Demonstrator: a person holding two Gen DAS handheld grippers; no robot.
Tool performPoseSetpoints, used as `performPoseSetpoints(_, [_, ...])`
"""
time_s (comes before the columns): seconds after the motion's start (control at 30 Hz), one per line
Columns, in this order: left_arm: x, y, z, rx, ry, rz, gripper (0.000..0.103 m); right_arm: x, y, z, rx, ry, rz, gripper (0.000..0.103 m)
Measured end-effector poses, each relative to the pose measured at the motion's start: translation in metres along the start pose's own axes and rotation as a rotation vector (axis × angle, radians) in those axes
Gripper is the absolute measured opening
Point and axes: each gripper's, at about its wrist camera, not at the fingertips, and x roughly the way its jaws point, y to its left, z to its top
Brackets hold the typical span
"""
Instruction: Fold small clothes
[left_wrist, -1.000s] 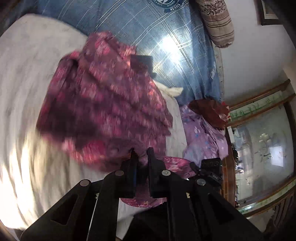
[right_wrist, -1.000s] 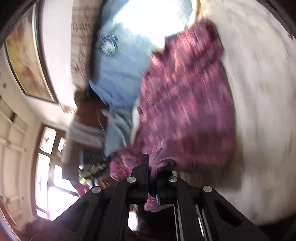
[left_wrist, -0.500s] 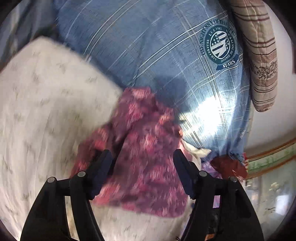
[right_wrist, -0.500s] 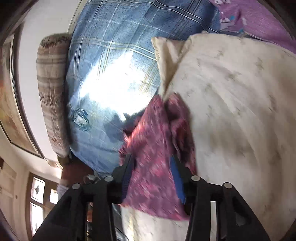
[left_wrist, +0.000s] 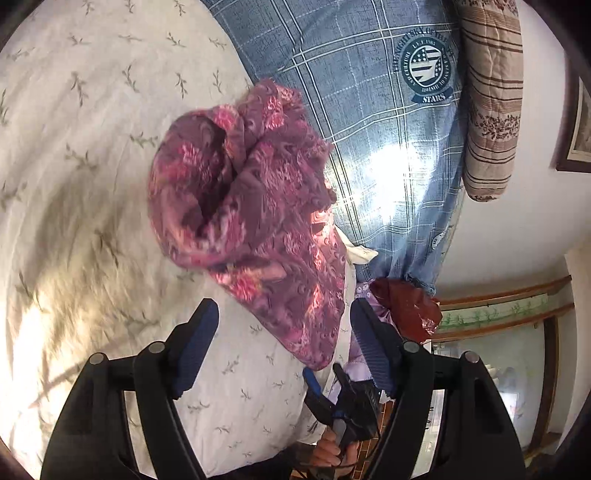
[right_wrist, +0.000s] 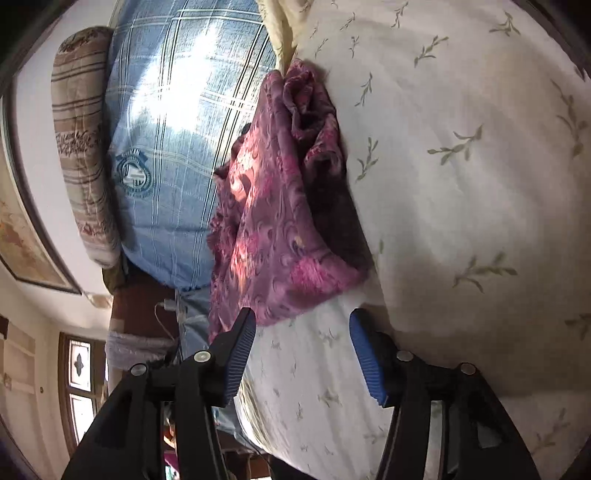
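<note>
On the white leaf-print bedspread a crumpled magenta floral garment lies bunched against the blue plaid pillow. Near its lower edge the left gripper hangs spread wide, holding nothing; the right gripper is likewise parted and empty.

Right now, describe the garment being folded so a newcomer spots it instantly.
Start at the white leaf-print bedsheet. Where it meets the blue plaid quilt lies a crumpled magenta floral garment. It is the only pink-purple patterned cloth on the sheet, and neither open gripper touches it.
</note>
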Motion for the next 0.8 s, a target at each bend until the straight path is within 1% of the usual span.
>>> performPoseSetpoints(0.03, [0.002,0.000,-0.005,0.017,-0.002,0.015,0.074,0.002,0.004,0.002,0.007,-0.026,0.010,0.056])
performPoseSetpoints(0.07, [0.003,0.000,-0.006,0.024,-0.008,0.038,0.074,0.004,0.007,0.003,0.010,-0.043,0.021,0.059])
performPoseSetpoints(0.1, [0.006,-0.001,-0.004,0.032,-0.020,0.062,0.074,0.006,0.010,0.005,0.014,-0.056,0.025,0.059])
performPoseSetpoints(0.2, [0.019,0.005,0.018,0.003,-0.058,0.105,0.074,0.013,0.017,0.008,0.028,-0.094,0.021,0.060])
performPoseSetpoints(0.27, [0.030,0.009,0.033,-0.017,-0.063,0.137,0.073,0.019,0.022,0.007,0.028,-0.113,0.038,0.060])
performPoseSetpoints(0.3, [0.038,0.009,0.040,-0.015,-0.064,0.170,0.070,0.022,0.024,0.007,0.029,-0.127,0.021,0.060])
performPoseSetpoints(0.33, [0.041,0.007,0.045,-0.007,-0.072,0.195,0.057,0.028,0.025,0.006,0.038,-0.136,-0.009,0.060])
performPoseSetpoints(0.37, [0.042,0.003,0.050,0.009,-0.090,0.220,0.047,0.032,0.025,0.006,0.042,-0.135,-0.019,0.057])
performPoseSetpoints(0.4, [0.041,-0.004,0.055,0.035,-0.117,0.261,0.026,0.035,0.026,0.006,0.031,-0.139,-0.050,0.054])
performPoseSetpoints(0.43, [0.039,-0.007,0.057,0.050,-0.137,0.286,0.017,0.038,0.028,0.007,0.018,-0.143,-0.084,0.035])
performPoseSetpoints(0.47, [0.036,-0.012,0.058,0.062,-0.157,0.311,0.016,0.041,0.029,0.012,0.017,-0.124,-0.084,0.005])
performPoseSetpoints(0.53, [0.031,-0.016,0.056,0.066,-0.187,0.353,0.012,0.038,0.025,0.020,0.037,-0.117,-0.051,0.006])
performPoseSetpoints(0.57, [0.027,-0.018,0.053,0.063,-0.191,0.355,0.012,0.030,0.027,0.023,0.034,-0.130,-0.016,0.006])
performPoseSetpoints(0.63, [0.018,-0.024,0.037,0.063,-0.203,0.347,0.011,0.008,0.039,0.025,-0.016,-0.163,0.035,0.005])
performPoseSetpoints(0.67, [0.014,-0.026,0.029,0.055,-0.198,0.339,0.011,-0.010,0.049,0.024,-0.060,-0.175,0.063,0.005])
performPoseSetpoints(0.7, [0.010,-0.026,0.018,0.041,-0.190,0.314,0.011,-0.020,0.053,0.022,-0.077,-0.177,0.082,0.005])
performPoseSetpoints(0.77, [0.002,-0.023,-0.010,-0.001,-0.138,0.259,0.011,-0.050,0.056,0.015,-0.093,-0.183,0.123,0.005])
performPoseSetpoints(0.8, [-0.002,-0.019,-0.026,-0.013,-0.115,0.244,0.011,-0.066,0.053,0.009,-0.097,-0.190,0.136,0.005])
